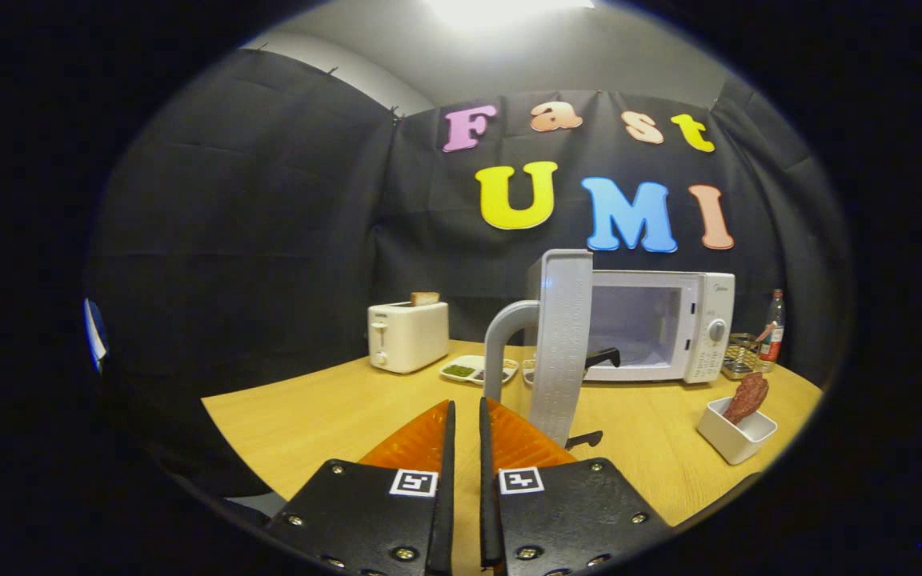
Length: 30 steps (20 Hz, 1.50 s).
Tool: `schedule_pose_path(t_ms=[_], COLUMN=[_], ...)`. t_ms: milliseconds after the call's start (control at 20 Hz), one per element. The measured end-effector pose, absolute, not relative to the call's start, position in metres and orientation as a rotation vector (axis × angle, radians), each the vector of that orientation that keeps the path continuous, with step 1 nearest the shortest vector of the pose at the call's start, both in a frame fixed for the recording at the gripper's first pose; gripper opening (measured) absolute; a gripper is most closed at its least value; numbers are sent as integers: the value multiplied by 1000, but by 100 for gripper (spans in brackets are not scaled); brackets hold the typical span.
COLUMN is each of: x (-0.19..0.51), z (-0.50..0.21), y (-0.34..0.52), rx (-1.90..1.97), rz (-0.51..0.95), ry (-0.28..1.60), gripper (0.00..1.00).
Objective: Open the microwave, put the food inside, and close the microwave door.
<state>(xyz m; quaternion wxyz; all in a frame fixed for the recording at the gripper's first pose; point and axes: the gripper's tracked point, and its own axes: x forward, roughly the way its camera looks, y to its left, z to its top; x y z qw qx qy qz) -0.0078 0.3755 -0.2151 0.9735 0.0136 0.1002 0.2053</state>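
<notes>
My tongs (465,416) are closed, fingers nearly touching with only a thin slit between them and nothing held, hovering over the wooden bench (333,416). Microwave (653,324) sits at 1 o'clock, well beyond the fingers, at the back of the bench against the booth wall, cavity looks lit and bare. Its door (561,344) is swung open towards me, seen almost edge-on, standing upright just ahead of the fingertips at 12 to 1 o'clock, with the curved grey handle (501,344) on its left side. The food (747,398), a brown chunk, stands tilted in a small white square dish (737,436) at 2 o'clock, near the bench's right edge, in front of the microwave and apart from it. White toaster (407,336) at 11 o'clock with a slice of bread (424,298) poking out the top. A divided white tray (477,370) with greenish bits lies between toaster and door. A bottle (773,326) with a red label stands to the right of the microwave, next to a wire rack (739,356); what's on it I can't tell.
</notes>
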Motion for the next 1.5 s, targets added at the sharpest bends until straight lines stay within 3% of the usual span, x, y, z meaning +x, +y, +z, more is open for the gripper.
schedule_pose_path(t_ms=[150, 200, 350, 500, 550, 800, 1000, 1250, 1450, 1500], x=[-30, -33, -14, 20, 27, 63, 100, 134, 148, 153], z=[-208, -200, -174, -179, -184, -213, -244, -304, -320, -319], y=[376, 360, 290, 215, 193, 94, 8, -38, -26, -26], rx=[97, 119, 115, 37, 17, 13, 97, 363, 626, 682], rz=[613, 619, 521, 363, 321, 169, -42, -100, 22, 35], ry=[313, 323, 256, 236, 241, 271, 285, 430, 488, 490], gripper=[17, 46, 65, 96, 97, 97, 97, 98, 85, 66])
